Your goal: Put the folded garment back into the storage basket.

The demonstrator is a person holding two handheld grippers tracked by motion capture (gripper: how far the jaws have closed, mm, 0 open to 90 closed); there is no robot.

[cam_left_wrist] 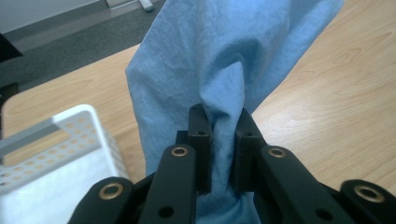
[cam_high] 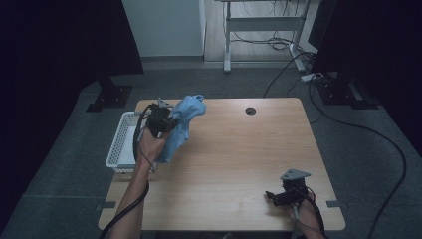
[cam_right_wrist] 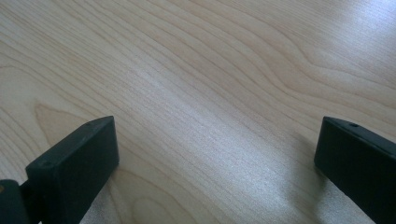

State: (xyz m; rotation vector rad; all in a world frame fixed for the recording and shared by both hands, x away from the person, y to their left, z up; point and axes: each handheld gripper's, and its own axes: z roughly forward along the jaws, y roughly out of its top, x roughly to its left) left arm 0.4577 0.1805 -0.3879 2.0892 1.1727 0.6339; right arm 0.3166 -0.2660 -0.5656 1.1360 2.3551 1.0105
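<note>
Wooden tabletop (cam_high: 239, 159) below; my left gripper (cam_left_wrist: 219, 135) pinches the blue cloth (cam_left_wrist: 224, 60) thinly, so it could slip beside the white basket (cam_high: 119, 144); right gripper (cam_right_wrist: 215, 158) gapes, idle.

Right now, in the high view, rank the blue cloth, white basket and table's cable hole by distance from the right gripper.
From the right gripper:
1. Cable hole, far edge, straight ahead.
2. Blue cloth, far left, clamped by the left gripper.
3. White basket, left table edge.

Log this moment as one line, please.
left gripper: shut on blue cloth, lifted beside white basket | right gripper: open, nothing between, over table
</note>
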